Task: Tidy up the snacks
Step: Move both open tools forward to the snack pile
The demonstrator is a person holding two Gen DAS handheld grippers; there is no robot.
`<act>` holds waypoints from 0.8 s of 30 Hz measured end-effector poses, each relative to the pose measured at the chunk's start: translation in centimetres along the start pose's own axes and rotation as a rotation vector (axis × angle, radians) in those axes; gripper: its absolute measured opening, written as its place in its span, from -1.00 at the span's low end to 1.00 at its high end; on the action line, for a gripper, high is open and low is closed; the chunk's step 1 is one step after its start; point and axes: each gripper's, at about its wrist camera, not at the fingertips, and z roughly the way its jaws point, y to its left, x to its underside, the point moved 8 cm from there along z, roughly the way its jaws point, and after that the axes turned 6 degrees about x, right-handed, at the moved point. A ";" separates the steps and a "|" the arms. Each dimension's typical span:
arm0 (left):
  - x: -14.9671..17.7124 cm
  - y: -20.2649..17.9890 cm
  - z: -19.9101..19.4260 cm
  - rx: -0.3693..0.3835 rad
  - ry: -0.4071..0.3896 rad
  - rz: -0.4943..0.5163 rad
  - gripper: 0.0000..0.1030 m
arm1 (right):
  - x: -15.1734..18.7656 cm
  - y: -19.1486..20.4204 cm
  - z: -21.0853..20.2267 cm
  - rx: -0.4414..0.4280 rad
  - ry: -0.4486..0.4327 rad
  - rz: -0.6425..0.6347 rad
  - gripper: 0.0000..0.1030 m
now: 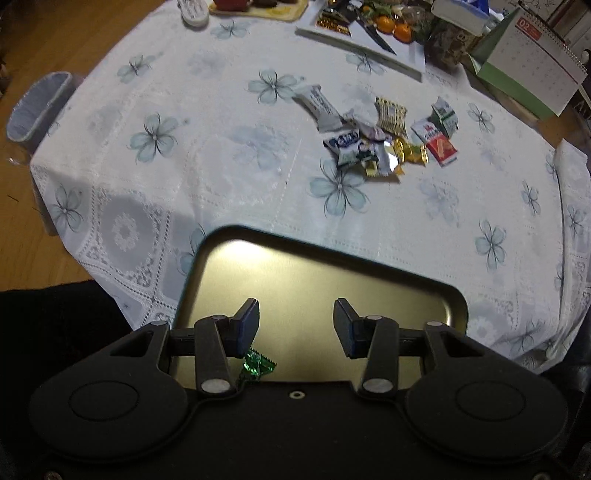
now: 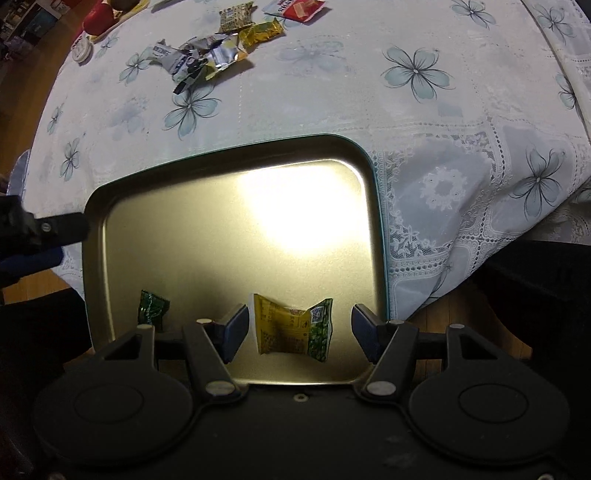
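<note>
A gold tin tray (image 1: pixel 332 273) (image 2: pixel 229 236) lies at the near edge of the flowered tablecloth. My left gripper (image 1: pixel 295 314) hangs open above it with nothing between its fingers, and a small green candy (image 1: pixel 258 365) lies in the tray by its left finger. My right gripper (image 2: pixel 300 313) is open over the tray too. Below it, a yellow-green packet (image 2: pixel 291 332) lies flat on the tray without touching either pad. The small green candy (image 2: pixel 153 310) sits near the tray's left wall. A pile of mixed snack packets (image 1: pixel 384 140) (image 2: pixel 210 55) lies farther out on the cloth.
A grey waste bin (image 1: pixel 37 107) stands on the wooden floor left of the table. At the far side are a white tray with oranges and a knife (image 1: pixel 369 37), a desk calendar (image 1: pixel 532 62) and a remote (image 1: pixel 194 13). The left gripper's body (image 2: pixel 44 229) shows at the tray's left edge.
</note>
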 end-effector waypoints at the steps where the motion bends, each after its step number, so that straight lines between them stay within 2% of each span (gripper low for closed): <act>1: -0.8 -0.3 -0.4 -0.014 -0.020 0.017 0.01 | -0.4 -0.2 0.2 0.011 0.009 0.011 0.25; 4: -2.2 -1.6 -2.1 -0.030 -0.074 0.081 0.01 | -1.7 -1.2 0.8 0.049 0.028 0.046 0.25; 7: -3.5 -2.6 -3.4 -0.016 -0.090 0.136 0.02 | -2.7 -1.7 0.9 0.074 0.034 0.062 0.25; 9: -4.1 -2.8 -3.6 -0.003 -0.078 0.142 0.02 | -3.5 -1.8 1.0 0.077 0.036 0.067 0.25; 13: -4.9 -3.1 -2.5 -0.023 -0.013 0.158 0.01 | -5.2 -1.4 0.9 0.074 0.030 0.059 0.25; 15: -5.8 -3.2 -2.3 -0.019 -0.011 0.162 0.01 | -6.2 -1.0 1.0 0.078 0.017 0.044 0.25; 22: -10.8 -4.1 -1.3 -0.001 -0.135 0.255 0.02 | -11.1 -0.1 0.7 0.098 -0.049 0.011 0.25; 24: -11.9 -4.1 -0.2 0.006 -0.146 0.275 0.02 | -12.8 0.1 0.6 0.114 -0.072 0.007 0.25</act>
